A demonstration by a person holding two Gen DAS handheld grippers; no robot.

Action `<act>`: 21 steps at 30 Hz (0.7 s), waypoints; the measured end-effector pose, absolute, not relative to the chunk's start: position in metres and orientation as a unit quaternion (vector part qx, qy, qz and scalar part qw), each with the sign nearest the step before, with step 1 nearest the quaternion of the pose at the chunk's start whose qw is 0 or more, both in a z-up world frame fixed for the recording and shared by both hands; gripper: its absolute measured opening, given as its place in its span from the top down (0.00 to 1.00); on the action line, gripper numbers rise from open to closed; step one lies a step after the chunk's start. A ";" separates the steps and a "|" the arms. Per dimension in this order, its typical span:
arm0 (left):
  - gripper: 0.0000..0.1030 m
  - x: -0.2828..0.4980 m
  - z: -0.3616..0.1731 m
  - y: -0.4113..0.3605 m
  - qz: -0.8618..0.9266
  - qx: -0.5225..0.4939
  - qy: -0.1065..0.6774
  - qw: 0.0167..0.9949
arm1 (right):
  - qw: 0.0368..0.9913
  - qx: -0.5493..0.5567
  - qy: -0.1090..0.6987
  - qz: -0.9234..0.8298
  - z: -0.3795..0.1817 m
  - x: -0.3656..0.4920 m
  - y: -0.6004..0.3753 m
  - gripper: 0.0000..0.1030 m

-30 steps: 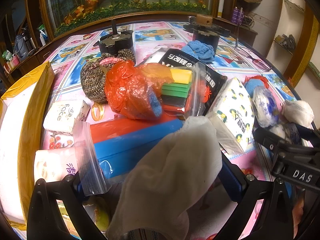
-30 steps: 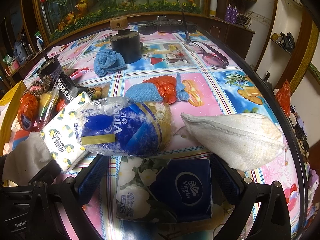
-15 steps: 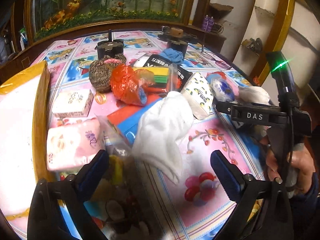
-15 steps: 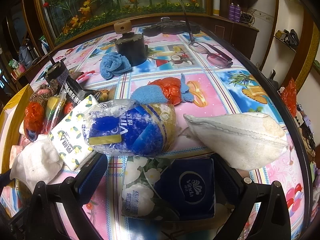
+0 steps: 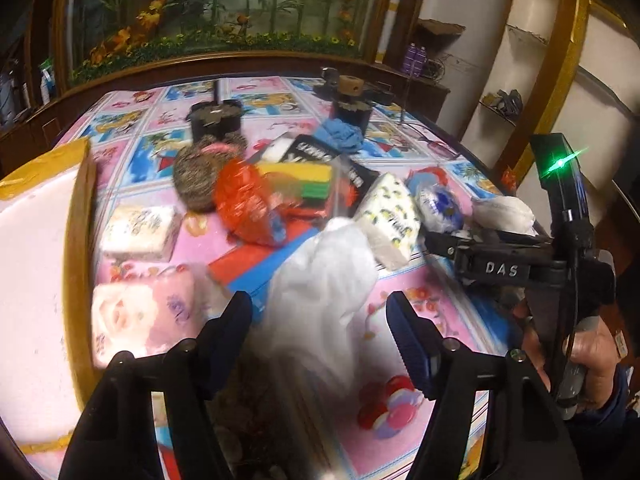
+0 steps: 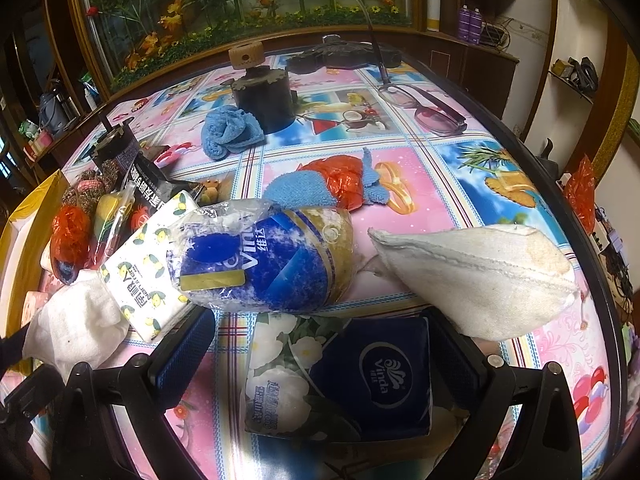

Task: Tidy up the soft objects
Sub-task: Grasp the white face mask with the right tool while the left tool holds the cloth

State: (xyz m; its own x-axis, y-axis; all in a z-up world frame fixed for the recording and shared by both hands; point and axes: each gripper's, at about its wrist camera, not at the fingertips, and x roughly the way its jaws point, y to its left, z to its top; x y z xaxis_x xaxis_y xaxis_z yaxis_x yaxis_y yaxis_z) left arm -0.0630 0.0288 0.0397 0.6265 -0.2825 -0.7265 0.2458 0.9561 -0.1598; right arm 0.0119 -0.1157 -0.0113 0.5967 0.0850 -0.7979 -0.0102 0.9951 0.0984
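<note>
A: Where does the white cloth (image 5: 324, 276) lie?
B: At twelve o'clock of the left gripper (image 5: 320, 320), whose jaws have just been narrowing, not touching it.
A: The right gripper (image 6: 320, 344)?
B: Spread around the blue tissue pack (image 6: 376, 376), at its six o'clock.

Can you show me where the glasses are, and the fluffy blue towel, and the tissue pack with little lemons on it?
glasses (image 6: 424, 108), right wrist view, on the near tinted lens.
blue towel (image 6: 230, 132), right wrist view, on its bunched middle.
lemon tissue pack (image 6: 148, 264), right wrist view, on its printed top face.

White cloth (image 5: 324, 280); orange bag (image 5: 244, 200); lemon-print tissue pack (image 6: 148, 276); pink-and-blue pictured tablecloth (image 6: 460, 184).
</note>
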 end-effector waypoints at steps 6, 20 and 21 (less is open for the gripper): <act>0.77 -0.040 0.023 0.002 -0.126 0.007 0.441 0.889 | 0.893 0.048 0.446 0.031 -0.011 0.011 -0.117 0.01; 0.87 -0.070 0.029 0.034 -0.162 -0.061 0.405 0.898 | 0.893 0.045 0.446 0.031 -0.012 0.011 -0.115 0.01; 0.87 -0.071 0.028 0.037 -0.163 -0.067 0.405 0.897 | 0.893 0.044 0.447 0.032 -0.011 0.010 -0.115 0.01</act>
